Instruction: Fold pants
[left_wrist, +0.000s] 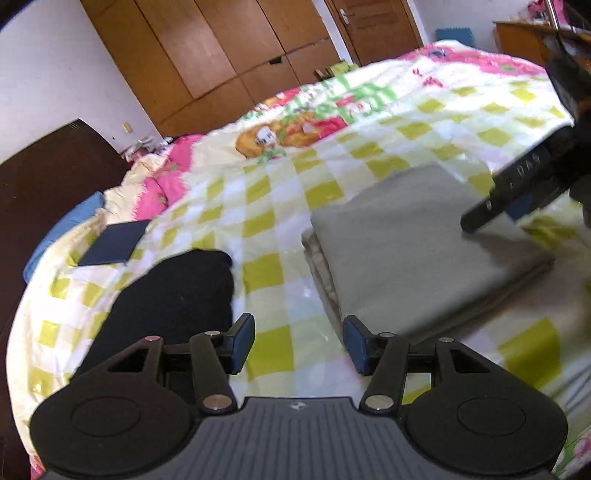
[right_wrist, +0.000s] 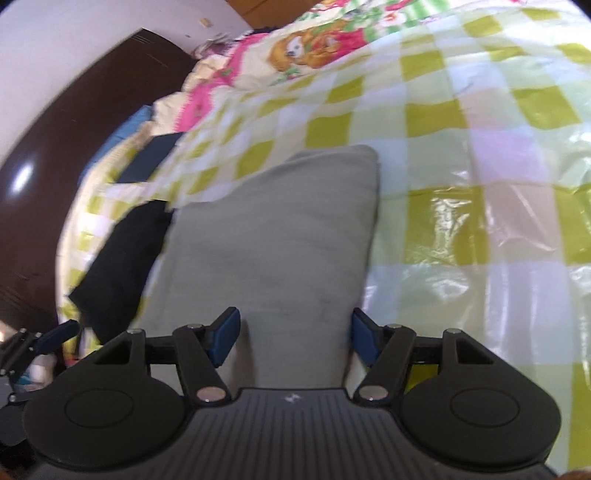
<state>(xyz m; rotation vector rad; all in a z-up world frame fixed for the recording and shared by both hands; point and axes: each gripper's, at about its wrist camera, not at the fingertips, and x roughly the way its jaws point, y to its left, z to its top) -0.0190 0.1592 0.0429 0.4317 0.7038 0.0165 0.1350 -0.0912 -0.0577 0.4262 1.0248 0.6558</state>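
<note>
Left tool (left_wrist: 299, 341) hangs over the bed with its two blue pads wide apart and nothing between them. Under it lies the checked cover (left_wrist: 273, 206), yellow-green and white, with a cartoon girl printed farther back. The gray pants (left_wrist: 417, 251) lie folded in a flat stack on the cover, just ahead and to the right of this tool. A black cloth (left_wrist: 177, 299) lies on the cover to the left, partly behind the tool's left finger. A dark flat pad (left_wrist: 112, 243) sits farther left near a blue pillow (left_wrist: 62, 232). The right tool (left_wrist: 517, 184) shows at the right edge, low over the far side of the pants. Brown closet doors (left_wrist: 221, 55) stand behind the bed.

From the right wrist, the right tool (right_wrist: 293, 339) is also wide, with nothing pinched. The pants (right_wrist: 273, 243) lie right under and ahead of it, between its two pads. The black cloth (right_wrist: 122, 266) lies just left of the pants. The shiny cover (right_wrist: 480, 192) fills the right side. A bit of the left tool (right_wrist: 55, 336) peeks in low at the left edge. A dark headboard (right_wrist: 74, 122) stands at the left.
</note>
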